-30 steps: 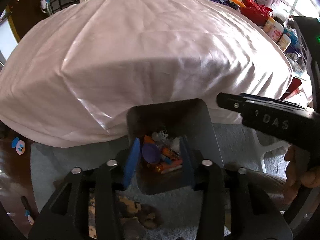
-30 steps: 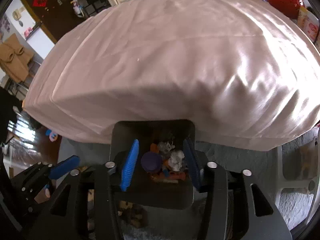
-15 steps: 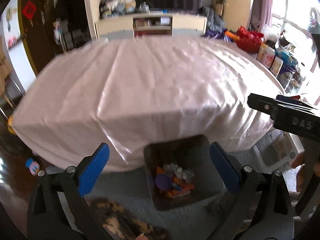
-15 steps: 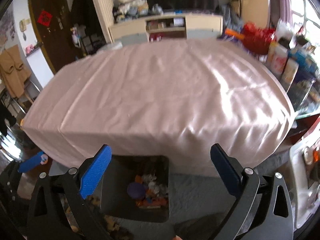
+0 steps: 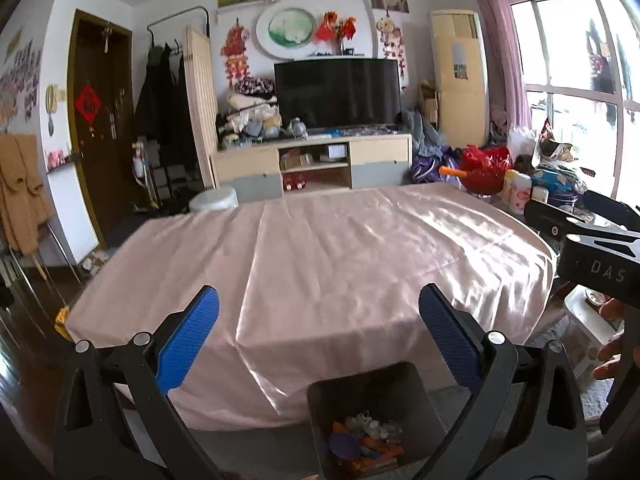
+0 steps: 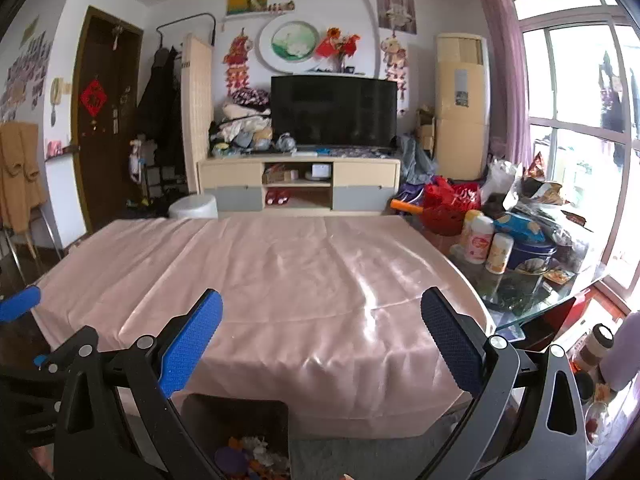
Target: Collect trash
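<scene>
A dark grey bin (image 5: 372, 392) stands on the floor against the near side of the table; it holds mixed trash (image 5: 364, 440), purple, orange and white pieces. It also shows in the right wrist view (image 6: 236, 420) at the bottom left. My left gripper (image 5: 320, 340) is open and empty, raised above the bin and facing the table. My right gripper (image 6: 322, 344) is open and empty, level with it. The right gripper's body (image 5: 592, 252) shows at the right edge of the left wrist view.
A table under a pink cloth (image 5: 320, 264) fills the middle; no trash shows on the cloth. A glass side table with bottles and bags (image 6: 516, 256) stands to the right. A TV cabinet (image 6: 300, 184) stands behind. Grey carpet (image 6: 360, 456) lies beneath.
Both grippers opened from shut over the bin, then rose and tilted up, so the views now take in the whole table and room.
</scene>
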The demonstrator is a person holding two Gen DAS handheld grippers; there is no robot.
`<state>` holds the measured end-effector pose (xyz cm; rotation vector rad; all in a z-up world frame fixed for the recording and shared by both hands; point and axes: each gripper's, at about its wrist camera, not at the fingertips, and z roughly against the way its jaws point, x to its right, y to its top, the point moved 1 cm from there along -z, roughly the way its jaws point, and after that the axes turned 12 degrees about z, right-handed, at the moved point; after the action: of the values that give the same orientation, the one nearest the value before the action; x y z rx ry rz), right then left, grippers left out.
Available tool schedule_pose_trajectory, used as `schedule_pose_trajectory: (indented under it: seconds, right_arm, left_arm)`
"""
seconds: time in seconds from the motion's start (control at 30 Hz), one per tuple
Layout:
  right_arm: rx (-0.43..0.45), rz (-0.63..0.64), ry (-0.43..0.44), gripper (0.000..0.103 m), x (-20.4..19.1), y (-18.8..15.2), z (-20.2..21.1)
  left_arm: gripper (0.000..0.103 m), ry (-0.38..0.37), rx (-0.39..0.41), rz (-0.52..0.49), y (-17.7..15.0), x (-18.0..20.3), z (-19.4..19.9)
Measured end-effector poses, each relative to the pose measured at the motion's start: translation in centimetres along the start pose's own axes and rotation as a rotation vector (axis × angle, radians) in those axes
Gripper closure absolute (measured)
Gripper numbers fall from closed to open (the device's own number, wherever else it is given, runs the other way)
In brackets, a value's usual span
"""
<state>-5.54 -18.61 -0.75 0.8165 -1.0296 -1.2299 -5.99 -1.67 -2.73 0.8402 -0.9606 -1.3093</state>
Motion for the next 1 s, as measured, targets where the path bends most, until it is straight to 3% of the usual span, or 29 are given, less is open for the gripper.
schedule_pose_trajectory:
  seconds: [0.2,0.53,1.0]
  right_arm:
    - [-0.004,0.002,0.017,0.003,0.0,-0.8,0.9]
    - [0.020,0.049,-0.018,0.003,-1.2,-0.7,1.4]
    - [0.010,0.051,0.001,0.003,-1.8,-0.9,1.6]
  left_arm:
    - [0.008,-0.003,-0.025,0.021,-0.1,-0.3,0.3]
    - [0.008,0.019,0.011,0.094,0.4,-2.3,1.1]
    - [0.008,0.036,0.023,0.083,0.5,-3.0,1.2]
